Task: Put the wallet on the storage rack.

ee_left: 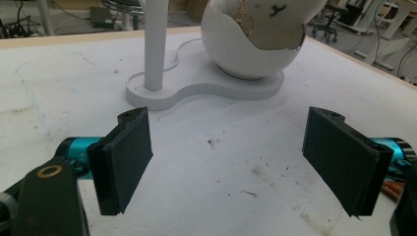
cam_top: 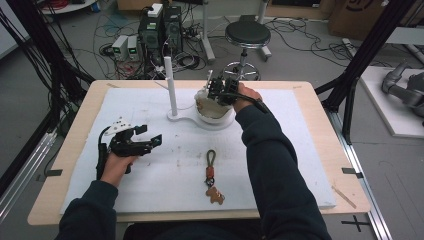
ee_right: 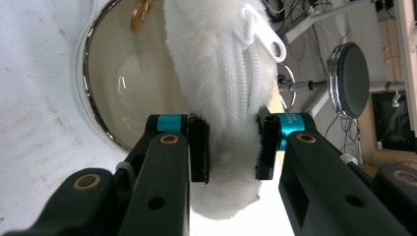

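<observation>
My right gripper [ee_right: 230, 147] is shut on a white fluffy zip pouch [ee_right: 216, 73], its pads squeezing the plush from both sides. The pouch hangs over the rim of a white egg-shaped bowl [ee_right: 113, 98], and its white zip pull [ee_right: 264, 32] sticks out at the top. In the high view the right gripper [cam_top: 220, 92] is at the bowl [cam_top: 216, 116] at the back of the mat. My left gripper [cam_top: 150, 137] rests on the mat at the left, open. Its jaws [ee_left: 236, 157] stand wide with nothing between them and point toward the bowl [ee_left: 246, 49].
The bowl sits on a flat white base [ee_left: 196, 88] with an upright white post [cam_top: 171, 82]. A gold ring [ee_right: 140, 12] hangs at the bowl's rim. A keychain with a brown bear charm [cam_top: 212, 177] lies near the mat's front. A stool [cam_top: 247, 35] stands beyond the table.
</observation>
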{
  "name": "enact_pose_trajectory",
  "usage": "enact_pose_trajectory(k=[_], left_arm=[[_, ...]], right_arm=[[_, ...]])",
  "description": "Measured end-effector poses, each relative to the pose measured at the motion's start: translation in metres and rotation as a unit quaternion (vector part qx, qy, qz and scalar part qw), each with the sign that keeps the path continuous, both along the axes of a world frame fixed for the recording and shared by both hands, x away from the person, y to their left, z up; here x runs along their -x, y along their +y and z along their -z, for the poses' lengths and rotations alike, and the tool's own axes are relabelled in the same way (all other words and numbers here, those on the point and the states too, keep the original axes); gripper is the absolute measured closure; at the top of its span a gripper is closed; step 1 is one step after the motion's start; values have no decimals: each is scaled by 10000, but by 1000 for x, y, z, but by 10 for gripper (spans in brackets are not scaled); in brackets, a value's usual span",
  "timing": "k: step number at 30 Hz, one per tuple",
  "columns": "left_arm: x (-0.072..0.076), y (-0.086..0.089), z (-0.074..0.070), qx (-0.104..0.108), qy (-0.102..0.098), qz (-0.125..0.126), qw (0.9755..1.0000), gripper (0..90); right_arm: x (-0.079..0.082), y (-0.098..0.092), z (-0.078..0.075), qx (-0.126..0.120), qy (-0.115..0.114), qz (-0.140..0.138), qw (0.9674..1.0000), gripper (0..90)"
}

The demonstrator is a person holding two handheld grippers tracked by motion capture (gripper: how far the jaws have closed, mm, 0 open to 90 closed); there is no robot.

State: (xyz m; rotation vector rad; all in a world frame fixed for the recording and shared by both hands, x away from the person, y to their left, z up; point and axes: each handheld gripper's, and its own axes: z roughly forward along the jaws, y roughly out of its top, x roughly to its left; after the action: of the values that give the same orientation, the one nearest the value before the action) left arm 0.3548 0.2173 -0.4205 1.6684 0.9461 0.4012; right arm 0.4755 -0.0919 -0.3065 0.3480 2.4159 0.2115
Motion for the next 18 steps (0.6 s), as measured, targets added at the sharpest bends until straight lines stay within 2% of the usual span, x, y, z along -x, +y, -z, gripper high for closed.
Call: enact_pose_trajectory(k=[6, 7, 8, 11, 16, 18], left_arm=[[0, 0, 0, 19, 3, 12, 10000, 188], [0, 0, 0, 19, 6, 4, 10000, 188], [-1, 0, 0, 11, 16, 3, 10000, 188], [0, 0, 0, 26, 15, 10, 10000, 188], [0, -1, 1, 11, 19, 25, 10000, 188], [0, -1, 1, 21, 15, 32, 10000, 188]], right_arm=[[-2, 4, 1, 241, -12, 9, 9997, 750], [-1, 5, 0, 396, -36, -57, 9992, 751], [-1, 6, 0, 420, -29, -54, 9991, 752], [-1, 8, 2, 463, -18, -63, 9989, 753], [-3, 11, 11, 262, 146, -93, 9995, 751], [-3, 14, 15, 267, 150, -129, 9994, 751]])
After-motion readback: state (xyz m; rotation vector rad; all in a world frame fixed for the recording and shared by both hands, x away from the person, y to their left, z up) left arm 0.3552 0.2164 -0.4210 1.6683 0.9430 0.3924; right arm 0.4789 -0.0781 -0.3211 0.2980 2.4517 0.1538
